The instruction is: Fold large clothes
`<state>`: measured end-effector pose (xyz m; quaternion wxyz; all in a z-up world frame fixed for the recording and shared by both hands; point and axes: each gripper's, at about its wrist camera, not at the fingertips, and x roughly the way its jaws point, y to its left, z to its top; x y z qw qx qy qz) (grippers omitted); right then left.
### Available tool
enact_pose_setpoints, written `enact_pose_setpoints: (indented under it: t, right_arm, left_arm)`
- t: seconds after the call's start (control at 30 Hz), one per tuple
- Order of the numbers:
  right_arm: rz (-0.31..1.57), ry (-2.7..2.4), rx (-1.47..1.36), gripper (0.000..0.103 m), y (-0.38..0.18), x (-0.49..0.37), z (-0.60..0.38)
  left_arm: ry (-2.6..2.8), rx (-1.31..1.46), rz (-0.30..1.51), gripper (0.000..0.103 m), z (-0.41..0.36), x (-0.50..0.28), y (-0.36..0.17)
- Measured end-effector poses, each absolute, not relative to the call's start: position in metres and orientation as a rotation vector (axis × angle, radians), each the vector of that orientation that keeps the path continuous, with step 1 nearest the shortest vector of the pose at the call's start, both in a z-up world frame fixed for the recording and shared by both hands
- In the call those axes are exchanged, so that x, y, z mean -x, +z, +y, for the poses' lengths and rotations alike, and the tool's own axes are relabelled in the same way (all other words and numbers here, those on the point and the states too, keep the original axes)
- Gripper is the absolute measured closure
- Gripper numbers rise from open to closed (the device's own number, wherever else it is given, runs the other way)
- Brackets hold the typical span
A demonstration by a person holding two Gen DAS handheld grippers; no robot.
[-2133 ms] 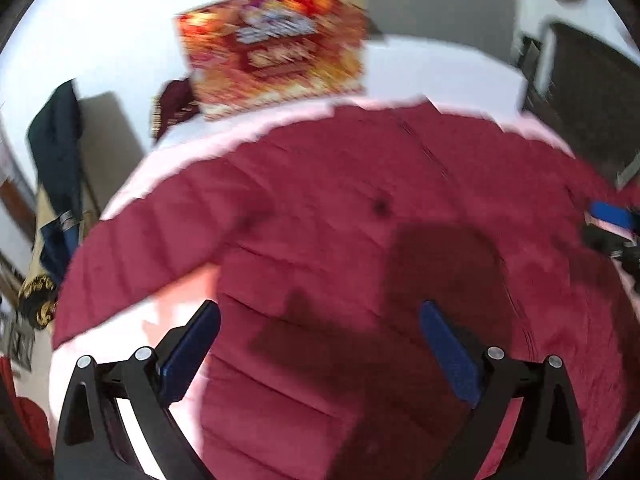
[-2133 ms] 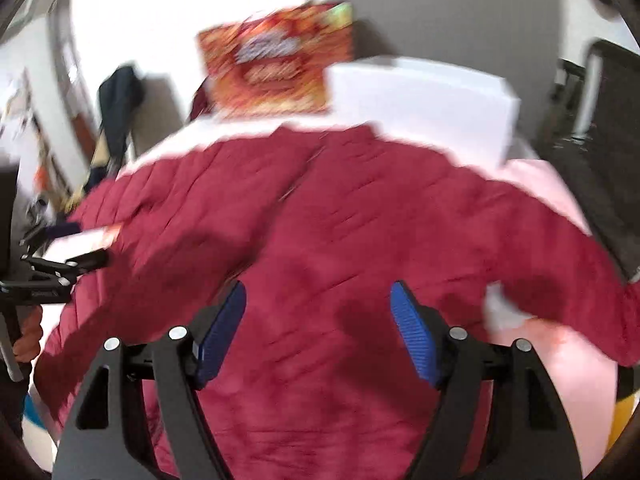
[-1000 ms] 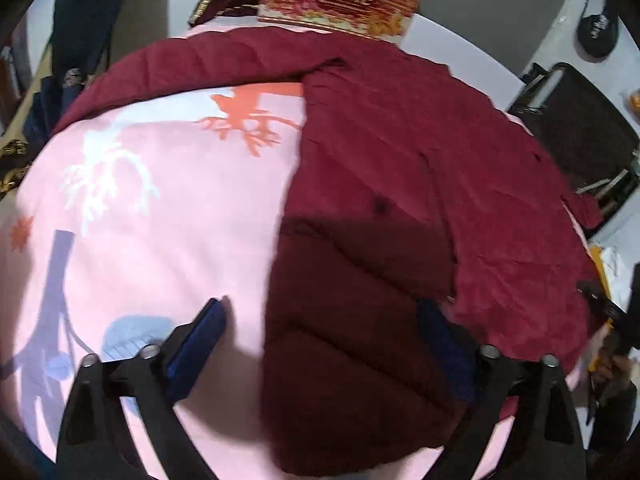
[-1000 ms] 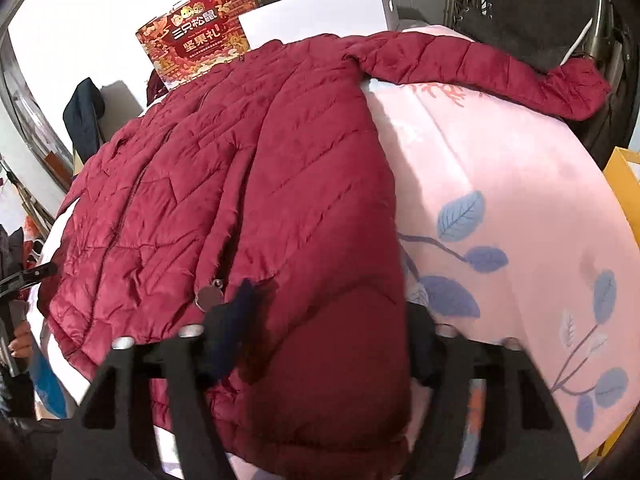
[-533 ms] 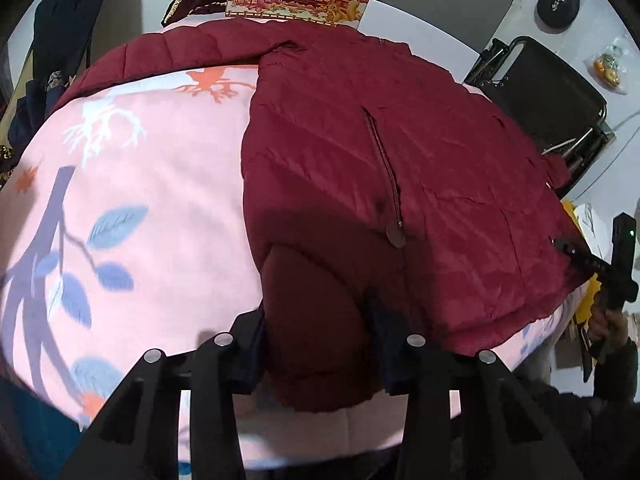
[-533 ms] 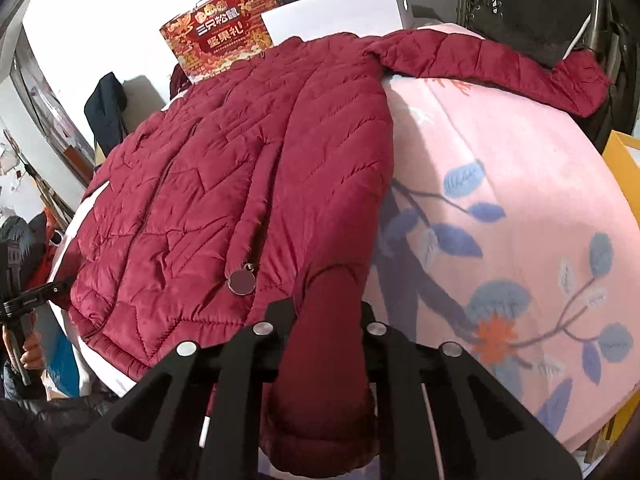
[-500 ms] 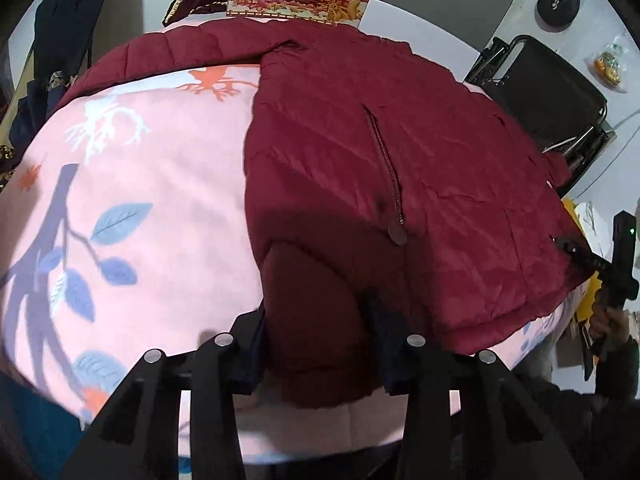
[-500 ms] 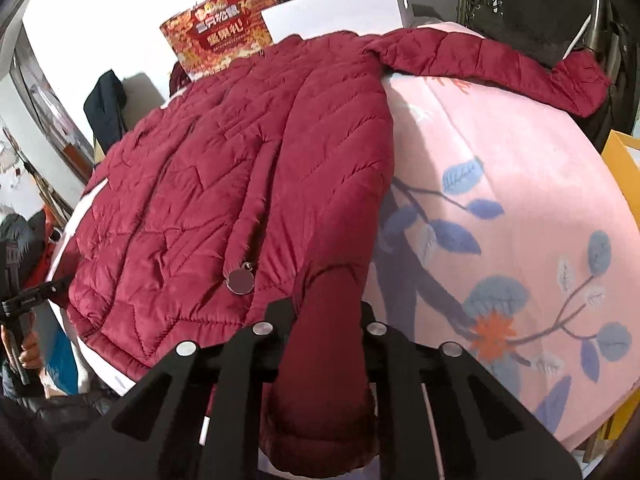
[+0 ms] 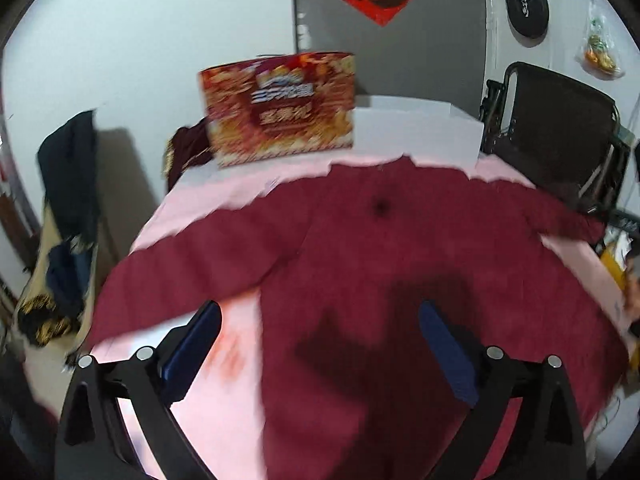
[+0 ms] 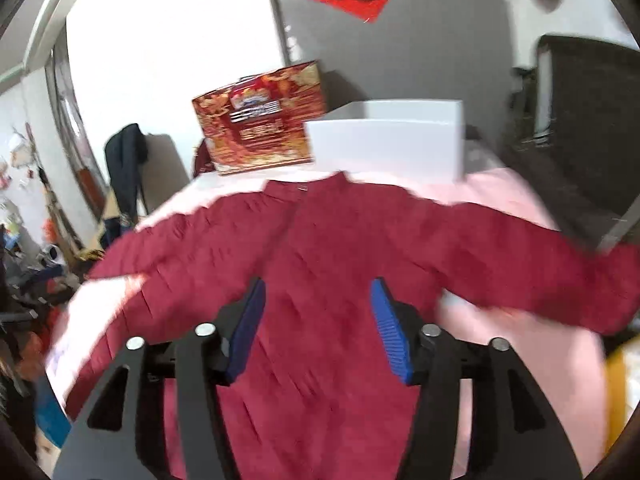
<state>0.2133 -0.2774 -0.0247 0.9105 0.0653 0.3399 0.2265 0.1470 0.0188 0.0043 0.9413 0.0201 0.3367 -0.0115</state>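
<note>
Jacket [image 9: 400, 264] lies spread below the gift box [image 9: 280, 108] — both grippers [image 9: 320, 344] [image 10: 318, 330], just opened, hold nothing; hem released, 0 folds made.

Our right tongs [image 10: 316, 332], jaws just opened with nothing between them, hang above the red quilted jacket [image 10: 344, 248], spread sleeves-out on the pink surface [image 10: 516, 196]. Beyond stand a red box [image 10: 260, 116] and a white box [image 10: 392, 140].

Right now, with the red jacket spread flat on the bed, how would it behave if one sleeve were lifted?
The jacket looks quilted and puffy, so probably light for its bulk. It would likely droop rather than hold shape. Its sleeve, lying spread toward the pink sheet's edge, could trail.
</note>
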Motion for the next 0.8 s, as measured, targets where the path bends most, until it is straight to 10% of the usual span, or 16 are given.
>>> enact_pose_setpoints:
  t: [0.4, 0.8]
  right_arm:
    - [0.928, 0.645, -0.435, 0.045, -0.156, -0.345, -0.247]
    - [0.62, -0.284, -0.773, 0.039, -0.138, -0.313, -0.48]
  left_arm:
    - [0.151, 0.022, 0.925, 0.003, 0.024, -0.337, -0.111]
    - [0.445, 0.391, 0.886, 0.003, 0.151, -0.315, -0.117]
